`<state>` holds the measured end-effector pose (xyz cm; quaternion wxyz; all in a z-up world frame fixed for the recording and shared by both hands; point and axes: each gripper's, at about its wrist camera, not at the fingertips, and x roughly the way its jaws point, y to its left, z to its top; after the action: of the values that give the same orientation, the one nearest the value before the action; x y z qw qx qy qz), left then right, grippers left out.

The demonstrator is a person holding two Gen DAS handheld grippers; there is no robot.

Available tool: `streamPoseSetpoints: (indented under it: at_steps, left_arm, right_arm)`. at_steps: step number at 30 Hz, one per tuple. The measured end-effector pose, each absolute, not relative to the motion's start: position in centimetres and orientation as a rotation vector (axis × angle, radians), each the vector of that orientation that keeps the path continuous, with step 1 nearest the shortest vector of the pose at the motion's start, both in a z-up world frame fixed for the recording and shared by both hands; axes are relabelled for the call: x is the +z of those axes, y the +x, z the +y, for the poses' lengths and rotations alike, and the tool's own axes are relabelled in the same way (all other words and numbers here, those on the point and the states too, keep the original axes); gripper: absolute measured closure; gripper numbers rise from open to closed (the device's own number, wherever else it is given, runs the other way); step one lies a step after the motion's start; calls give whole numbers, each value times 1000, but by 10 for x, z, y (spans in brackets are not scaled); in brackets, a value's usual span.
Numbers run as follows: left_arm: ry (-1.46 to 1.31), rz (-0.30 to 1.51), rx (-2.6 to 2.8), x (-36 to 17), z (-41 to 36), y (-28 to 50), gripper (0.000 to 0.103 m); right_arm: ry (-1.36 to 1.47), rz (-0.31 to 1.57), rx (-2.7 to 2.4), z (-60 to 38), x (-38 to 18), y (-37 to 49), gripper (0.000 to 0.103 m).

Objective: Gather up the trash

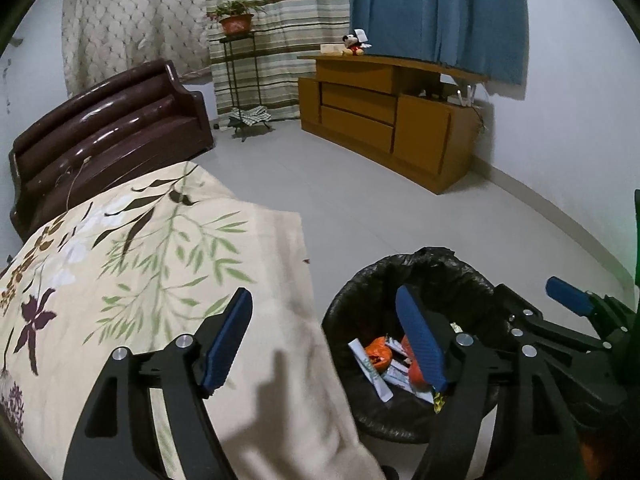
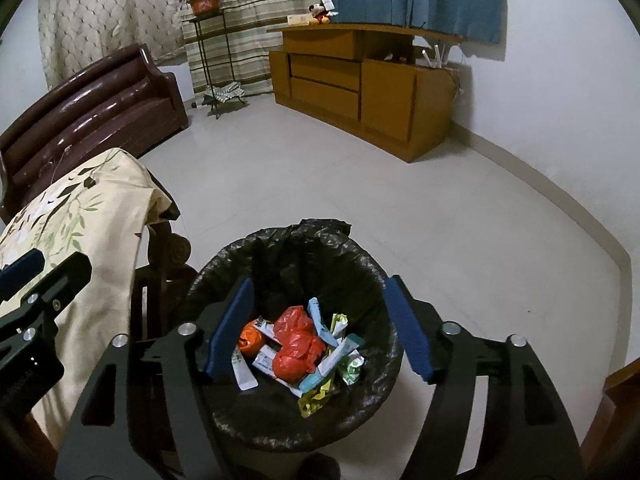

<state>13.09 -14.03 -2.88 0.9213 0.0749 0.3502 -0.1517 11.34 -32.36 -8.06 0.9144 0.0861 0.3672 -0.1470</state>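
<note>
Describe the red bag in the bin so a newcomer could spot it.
Find the black-lined trash bin on the floor beside the floral-covered table. Among the wrappers inside lies the crumpled red plastic bag, mid-pile. It is the largest piece, glossy, unlike the flat pale sachets around it.

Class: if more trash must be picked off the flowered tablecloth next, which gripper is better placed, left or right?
Left, probably. The left gripper hangs open over the tablecloth edge, while the right gripper is open above the trash bin.
</note>
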Motion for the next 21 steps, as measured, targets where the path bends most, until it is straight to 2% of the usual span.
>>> streamPoseSetpoints:
  at_steps: [12,21]
  left_arm:
    - [121,661,-256,-6,-94,94,26]
    - [118,616,-226,6,-69,62,22]
  right_arm:
    - [133,698,-319,-290,-53,76,24]
    - [98,662,-322,-267,-36,45,20]
